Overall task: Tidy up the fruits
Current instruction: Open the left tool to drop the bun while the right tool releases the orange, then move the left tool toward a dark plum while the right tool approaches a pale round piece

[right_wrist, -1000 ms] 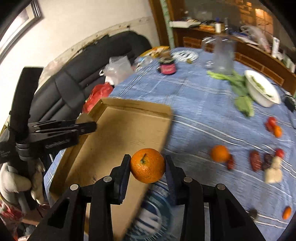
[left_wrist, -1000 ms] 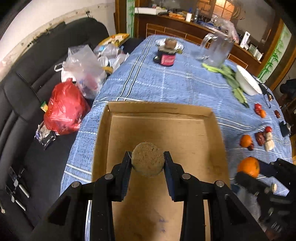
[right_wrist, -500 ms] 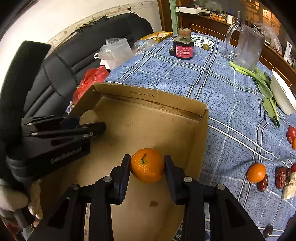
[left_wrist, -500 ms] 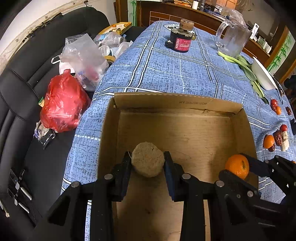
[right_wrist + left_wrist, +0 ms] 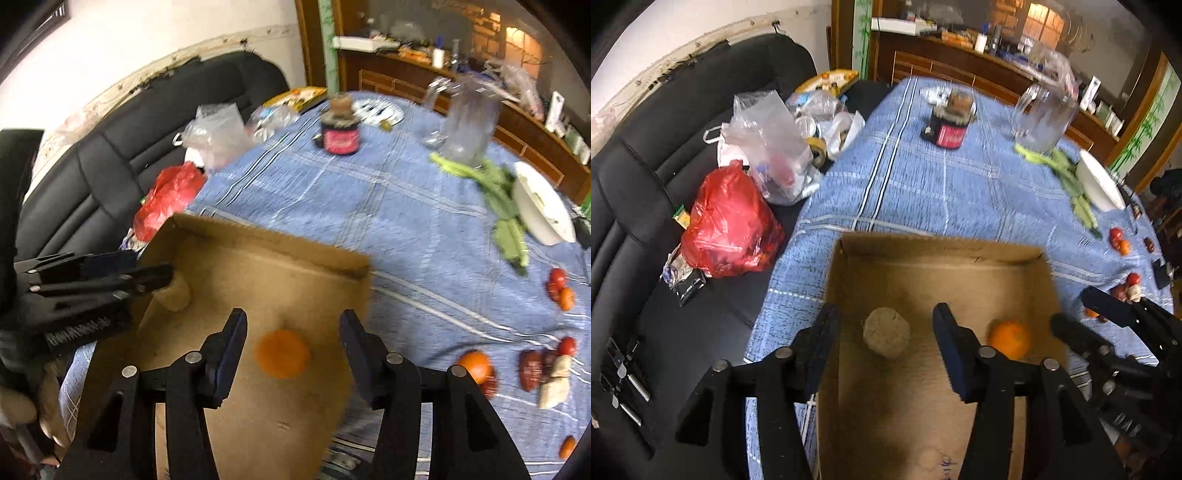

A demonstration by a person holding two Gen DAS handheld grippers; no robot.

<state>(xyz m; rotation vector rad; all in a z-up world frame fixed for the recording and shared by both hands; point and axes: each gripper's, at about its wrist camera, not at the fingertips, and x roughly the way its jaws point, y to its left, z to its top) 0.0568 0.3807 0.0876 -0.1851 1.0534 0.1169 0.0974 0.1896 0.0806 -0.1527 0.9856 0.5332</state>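
Note:
A cardboard box (image 5: pixel 938 247) sits on the blue checked tablecloth. Over it my left gripper (image 5: pixel 884 334) has its jaws opening; a round tan-brown fruit (image 5: pixel 886 338) lies between them with gaps on both sides. In the right wrist view my right gripper (image 5: pixel 291 345) is opening too, and an orange (image 5: pixel 282 353) sits blurred between its pads, touching neither. That orange (image 5: pixel 1010 338) shows right of the left gripper. The left gripper (image 5: pixel 110 273) and the brown fruit (image 5: pixel 175 295) appear at the box's (image 5: pixel 266 236) left side.
More fruit lies on the cloth right of the box: an orange (image 5: pixel 474 365), red dates (image 5: pixel 532 369), small tomatoes (image 5: pixel 556 280). Farther back stand a dark jar (image 5: pixel 949 127), a glass pitcher (image 5: pixel 1045 118), greens (image 5: pixel 498 192) and a white bowl (image 5: pixel 543 210). Plastic bags (image 5: pixel 731 221) sit on the black sofa.
Both grippers went from shut on their fruit to open; the brown fruit and the orange now lie loose over the box floor. Both views have pulled back slightly from the box.

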